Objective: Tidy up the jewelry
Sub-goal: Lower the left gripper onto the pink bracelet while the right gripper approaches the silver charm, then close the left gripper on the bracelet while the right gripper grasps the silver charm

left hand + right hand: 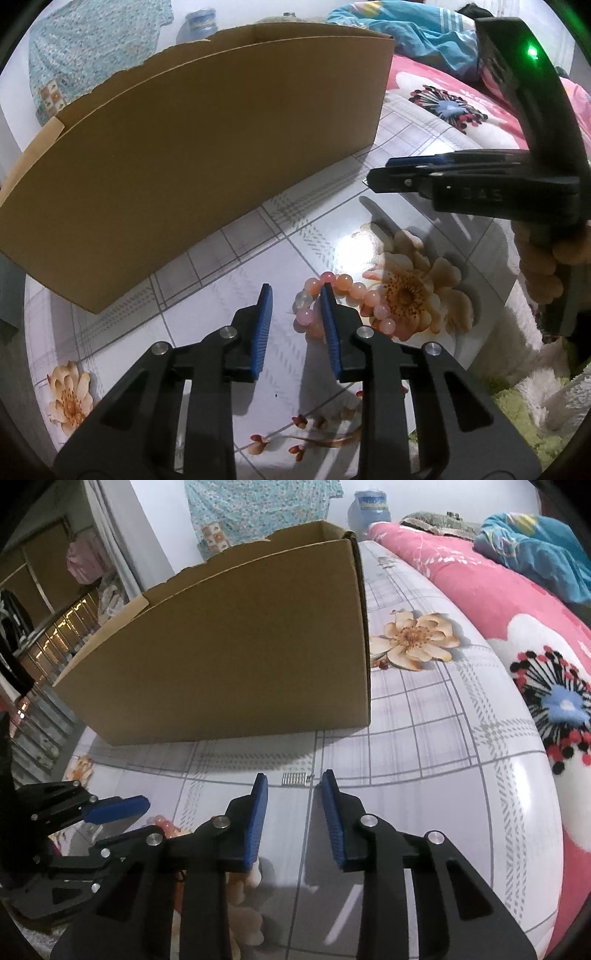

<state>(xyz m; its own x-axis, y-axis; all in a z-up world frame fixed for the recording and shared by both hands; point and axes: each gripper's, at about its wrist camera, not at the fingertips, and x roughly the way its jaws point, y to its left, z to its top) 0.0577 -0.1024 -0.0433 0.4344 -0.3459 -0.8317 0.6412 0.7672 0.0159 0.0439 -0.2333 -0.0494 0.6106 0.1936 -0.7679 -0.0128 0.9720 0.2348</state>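
The bead bracelet (343, 304), a ring of pink, peach and pale beads, lies on the glossy table (258, 258) with its grey check lines, right beside a printed peach flower (410, 295). My left gripper (297, 291) is down over it with the jaws set narrow: the right-hand blue pad (328, 325) sits across the near arc of the beads, possibly inside the loop, while the left-hand pad stands over bare tabletop, so I see no bead pinched between them and can't call it a grip. In the right wrist view only a bead or two of the bracelet peeks out behind that gripper's black linkage. My right gripper (293, 779) is also narrow with nothing between its pads; a small strip of silver ridged metal (295, 778) lies on the table just beyond its tips, and I can't tell what it is. In the left view this gripper hangs above the table, off to the side of the bracelet, with the hand (543, 266) wrapped round its handle. Behind everything stands an open cardboard box (207, 147), well apart from the bracelet. A pink floral blanket (517, 635) runs along the far edge of the table.
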